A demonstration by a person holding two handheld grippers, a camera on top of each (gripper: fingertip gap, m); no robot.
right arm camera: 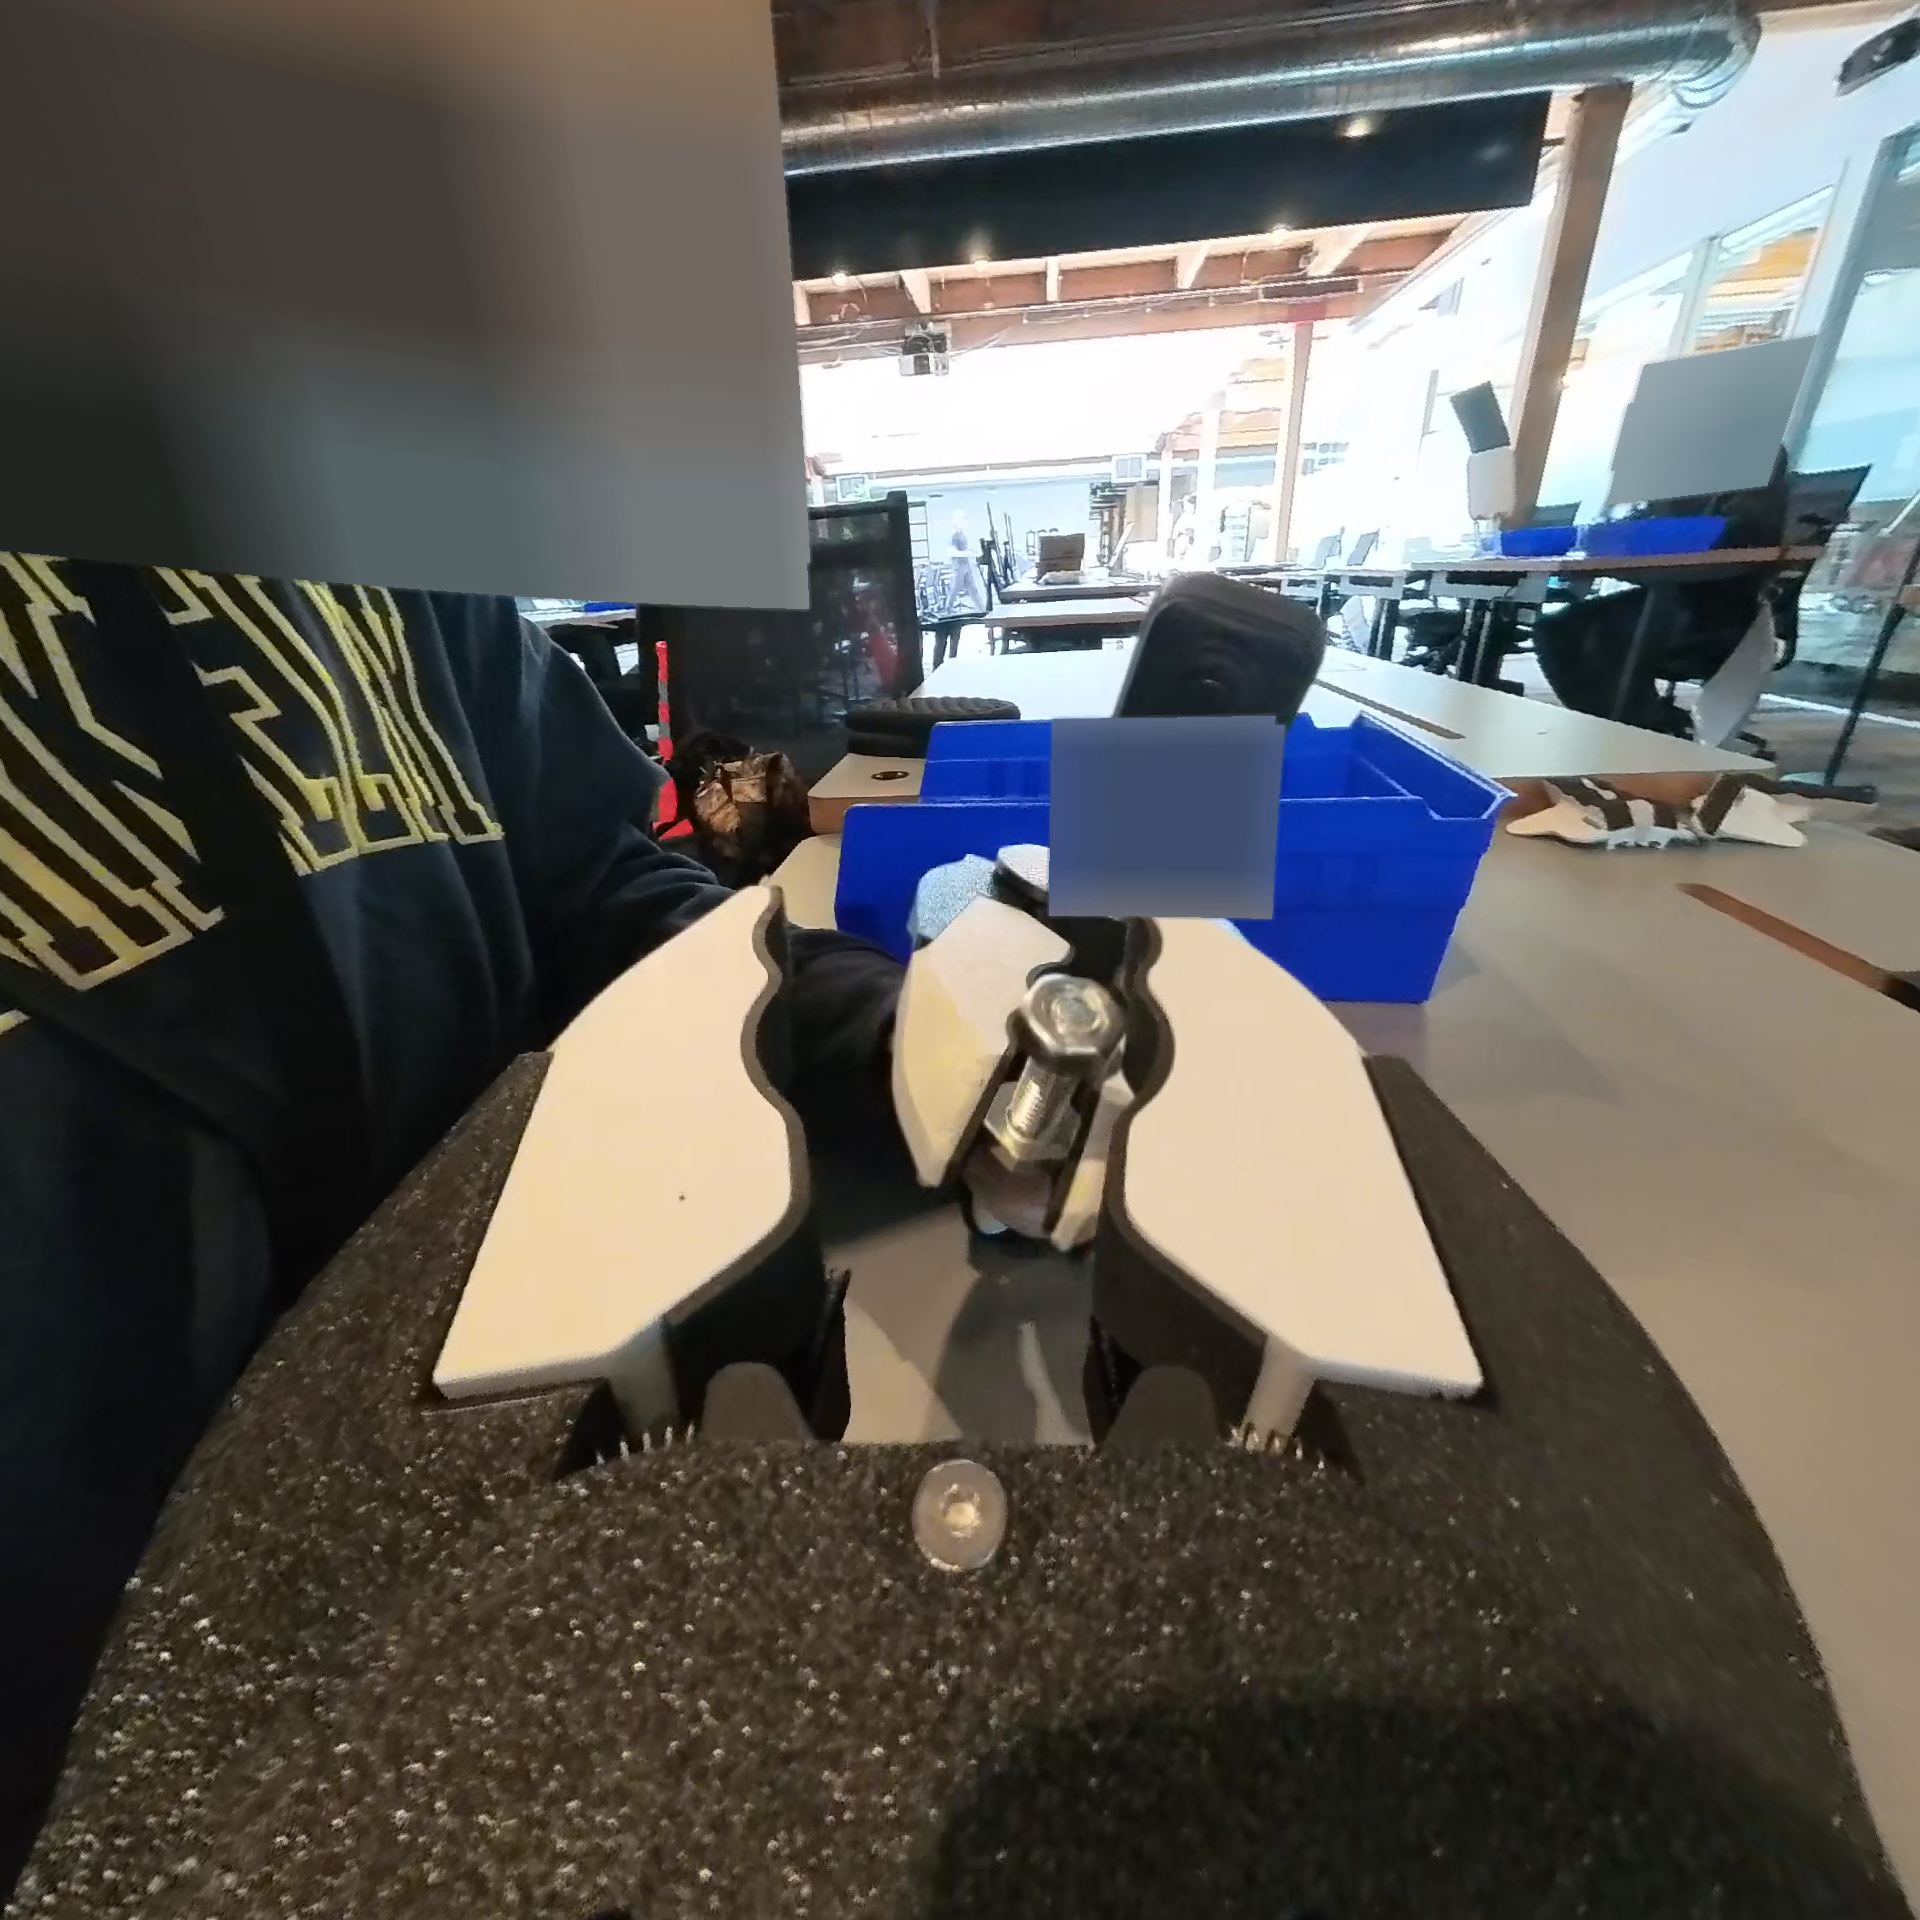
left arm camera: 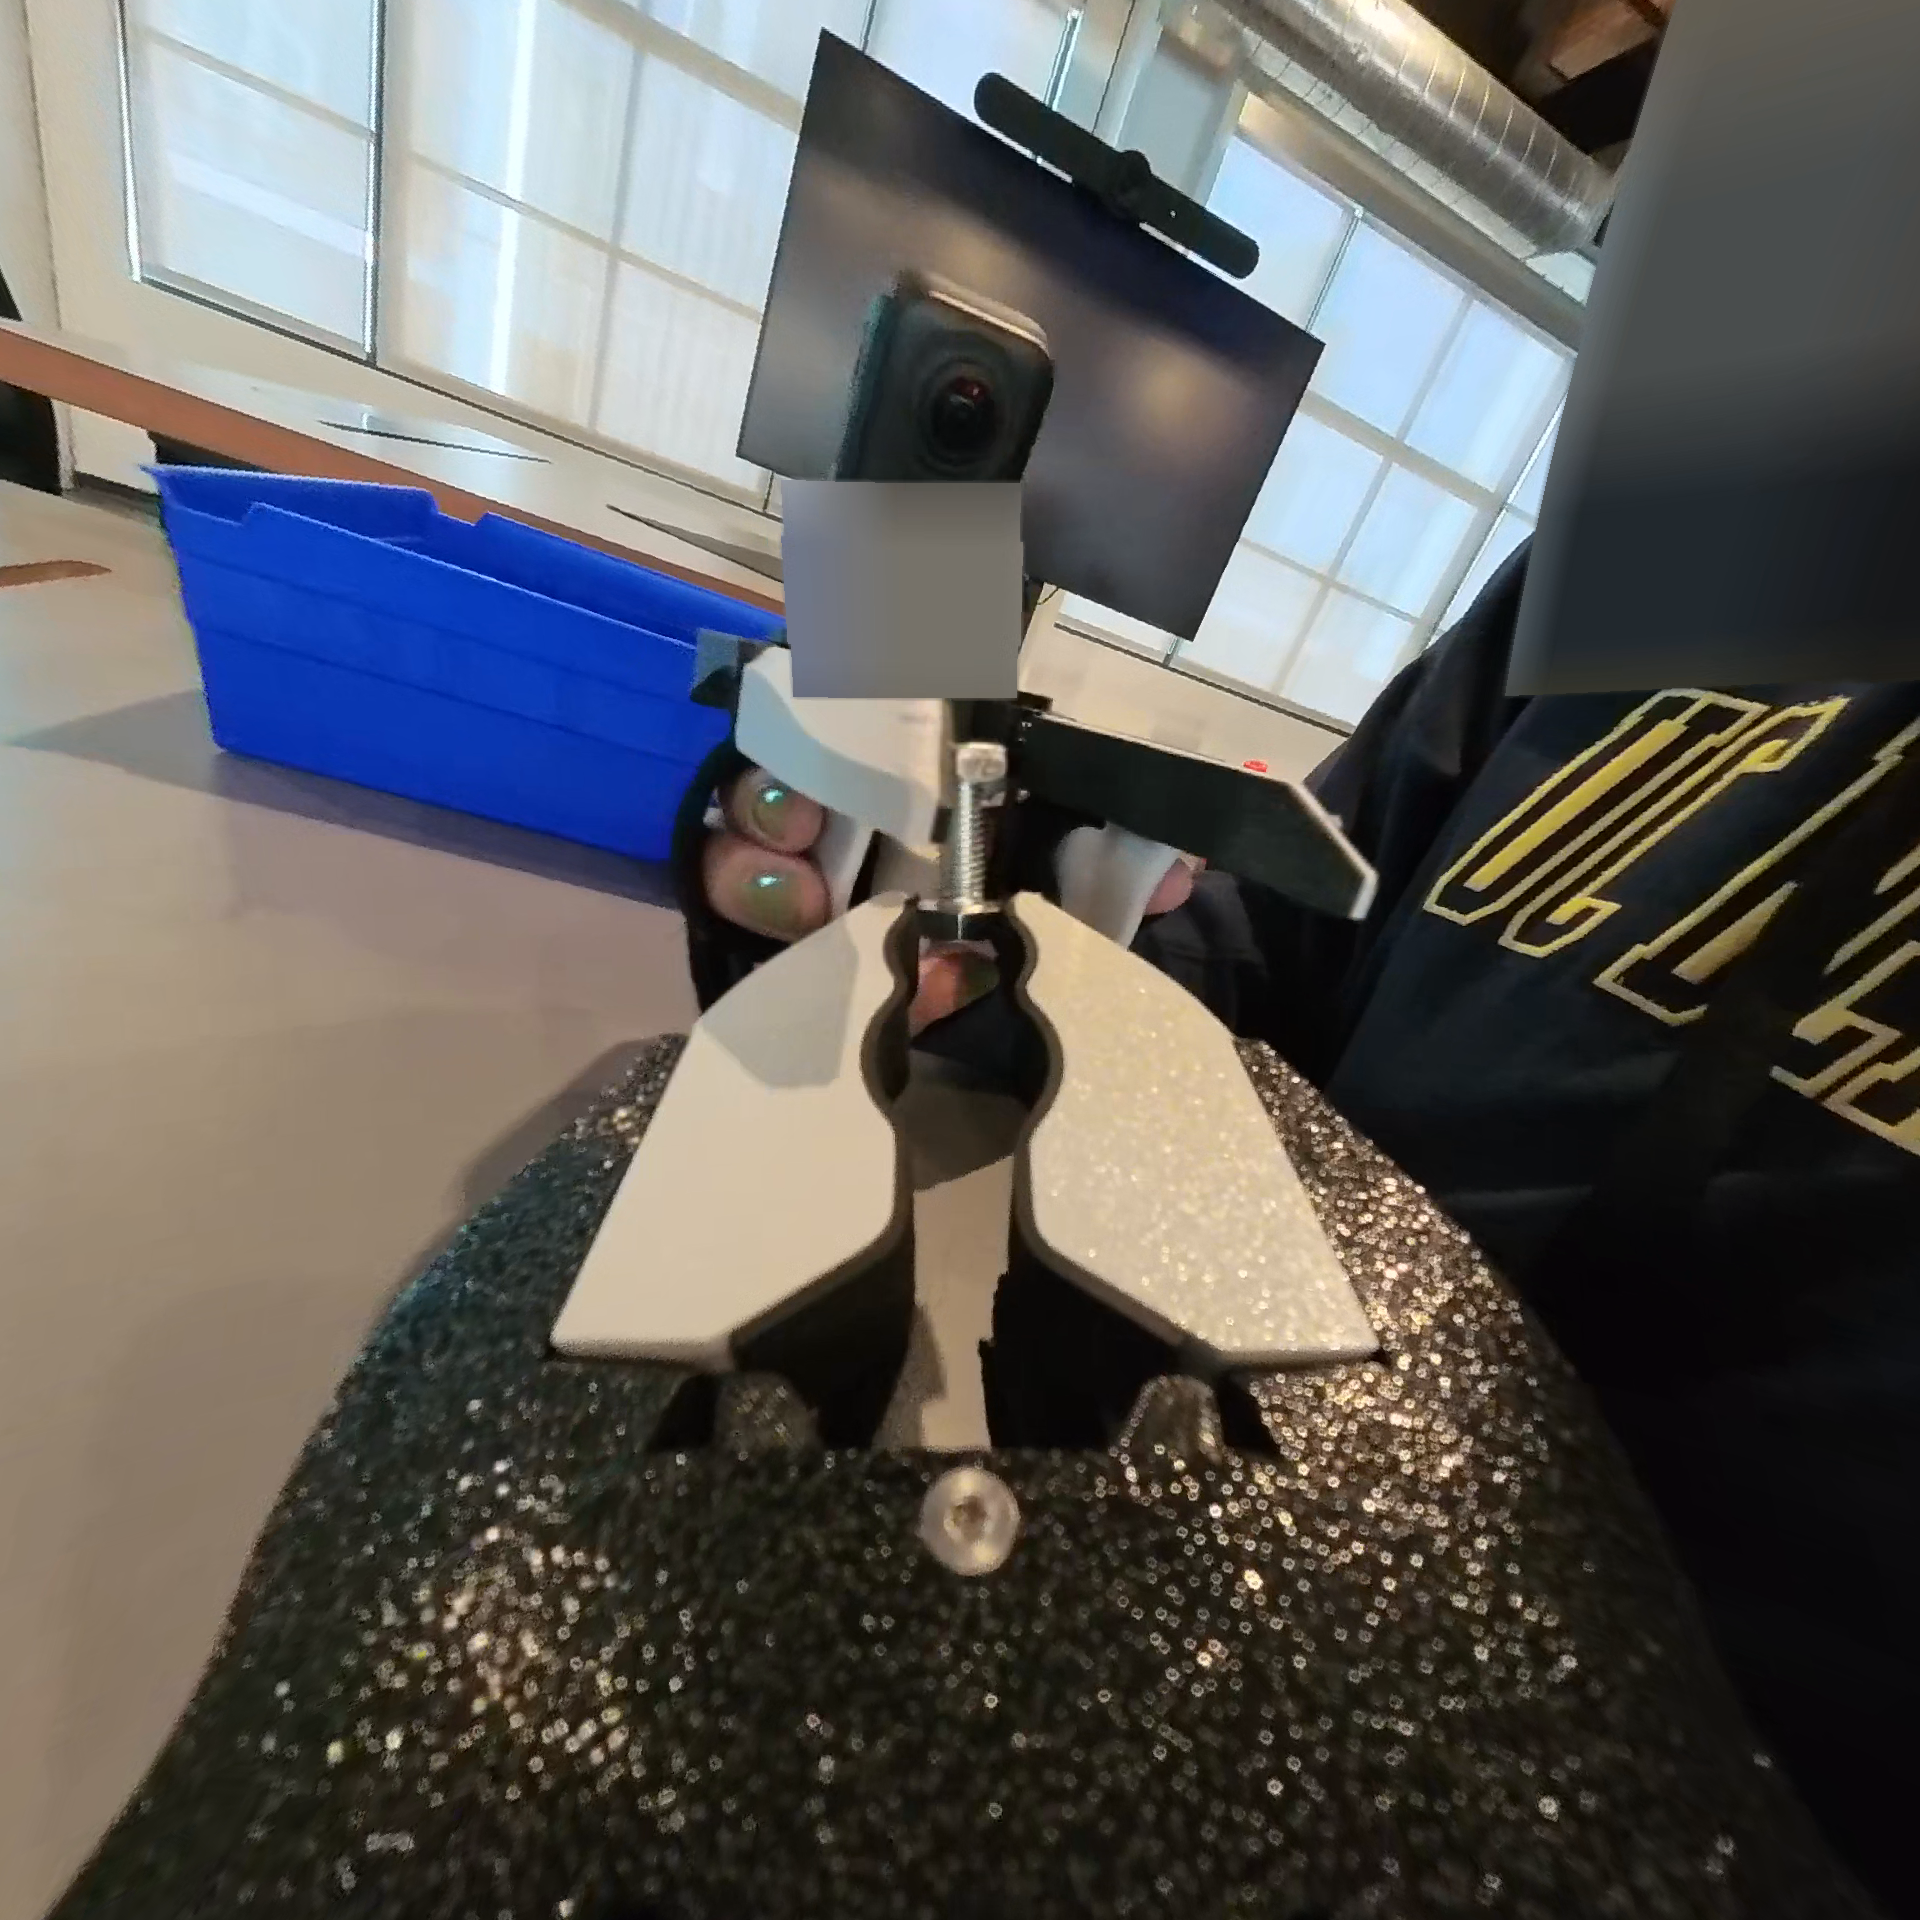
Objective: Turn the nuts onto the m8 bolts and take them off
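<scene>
We hold the left gripper (left arm camera: 958,920) with its jaws pinched on a silver nut (left arm camera: 948,922), both pads pressed against its flats. The bolt (left arm camera: 966,831) is threaded into that nut and stands up away from it, its hex head (left arm camera: 979,767) at the far end. Our right gripper (right arm camera: 951,935) has its jaws spread wide; the bolt head (right arm camera: 1070,1018) sits between them, close against the right pad (right arm camera: 1138,1023), while the left one stands well clear, so nothing is pinched there. Behind both tools a blue bin (right arm camera: 1371,862) rests on the grey table (left arm camera: 260,1039). A dark sweatshirt (left arm camera: 1662,987) fills one side.
</scene>
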